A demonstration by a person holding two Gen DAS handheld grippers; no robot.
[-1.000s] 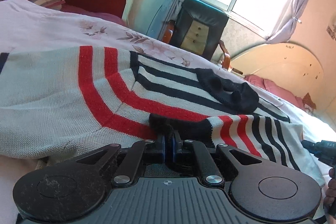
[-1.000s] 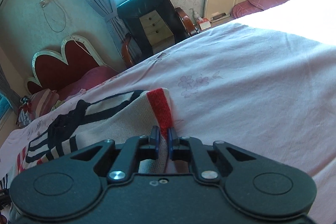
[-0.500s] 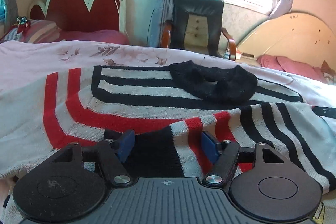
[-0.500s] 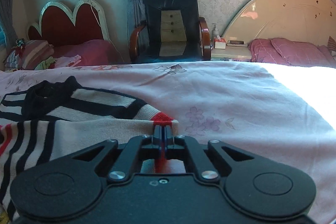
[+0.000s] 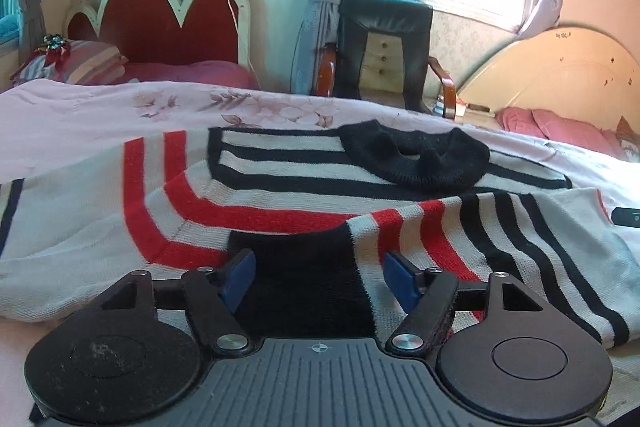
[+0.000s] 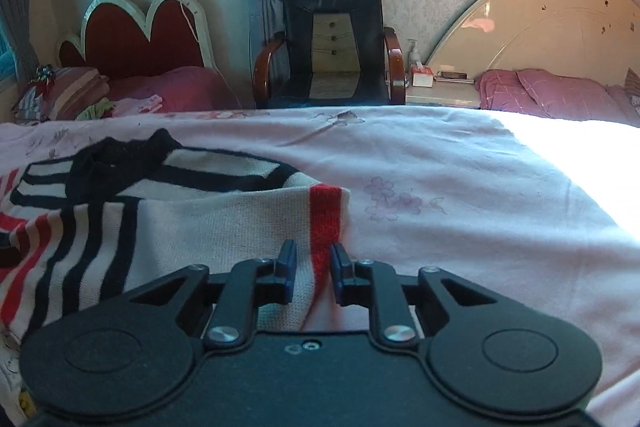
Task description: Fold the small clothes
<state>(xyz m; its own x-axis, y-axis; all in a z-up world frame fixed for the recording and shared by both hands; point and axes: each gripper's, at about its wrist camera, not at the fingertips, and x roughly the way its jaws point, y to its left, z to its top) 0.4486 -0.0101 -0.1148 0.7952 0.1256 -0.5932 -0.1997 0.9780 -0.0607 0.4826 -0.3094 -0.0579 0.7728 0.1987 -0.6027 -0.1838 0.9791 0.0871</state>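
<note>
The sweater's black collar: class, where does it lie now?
In the left wrist view, the black collar lies right of centre on the striped sweater, nearest the armchair.

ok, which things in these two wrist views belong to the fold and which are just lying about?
Job:
- striped sweater, folded sleeve laid across it
- left tongs, open over the black cuff
- right tongs, open astride the red hem

Lying about:
- black armchair
- pink pillows
- tissue box
</note>
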